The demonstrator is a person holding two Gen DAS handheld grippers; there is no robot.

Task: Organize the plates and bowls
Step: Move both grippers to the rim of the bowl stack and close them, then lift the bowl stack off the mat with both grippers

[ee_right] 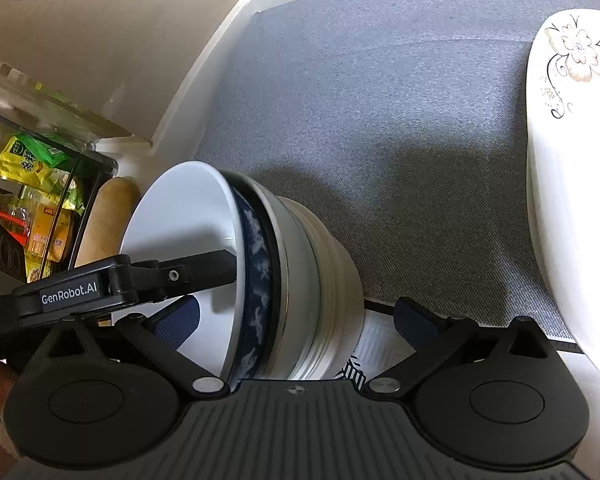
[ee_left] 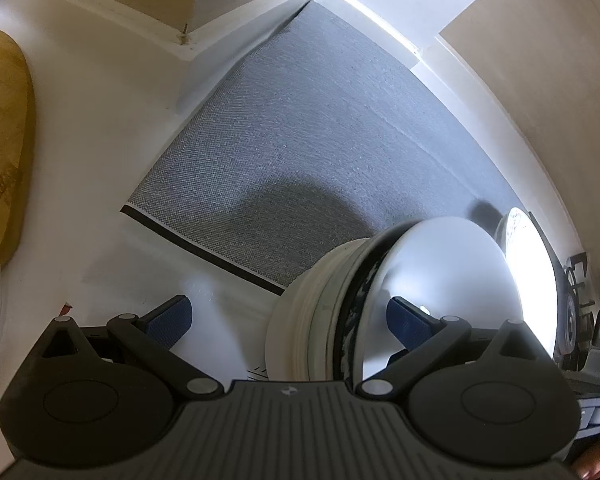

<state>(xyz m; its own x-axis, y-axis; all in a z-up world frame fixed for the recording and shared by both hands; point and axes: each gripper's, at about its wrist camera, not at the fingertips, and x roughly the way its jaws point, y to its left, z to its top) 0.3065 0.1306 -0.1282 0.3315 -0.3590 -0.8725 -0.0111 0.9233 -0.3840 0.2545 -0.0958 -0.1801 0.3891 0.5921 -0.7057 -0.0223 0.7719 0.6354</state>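
A nested stack of bowls (ee_left: 320, 304) (ee_right: 316, 264), white inside, with a blue-patterned one and ribbed white ones beneath, sits at the front edge of a grey mat (ee_left: 300, 140) (ee_right: 380, 120). It looks tipped, its mouth towards the left in the right wrist view. My left gripper (ee_left: 292, 318) is open, one finger inside the top bowl and the other clear of the stack. That finger (ee_right: 204, 268) shows in the right wrist view. My right gripper (ee_right: 298, 318) stands wide open astride the stack without pressing on it. A flower-patterned white plate (ee_right: 568, 120) (ee_left: 528, 264) lies on the mat to the right.
White walls enclose the mat at the back and sides. A wooden board (ee_left: 0, 140) leans at the left. In the right wrist view, snack packets (ee_right: 28, 160) and a wooden roller (ee_right: 108, 220) lie left of the bowls. A person's hand (ee_left: 596, 460) shows at the lower right.
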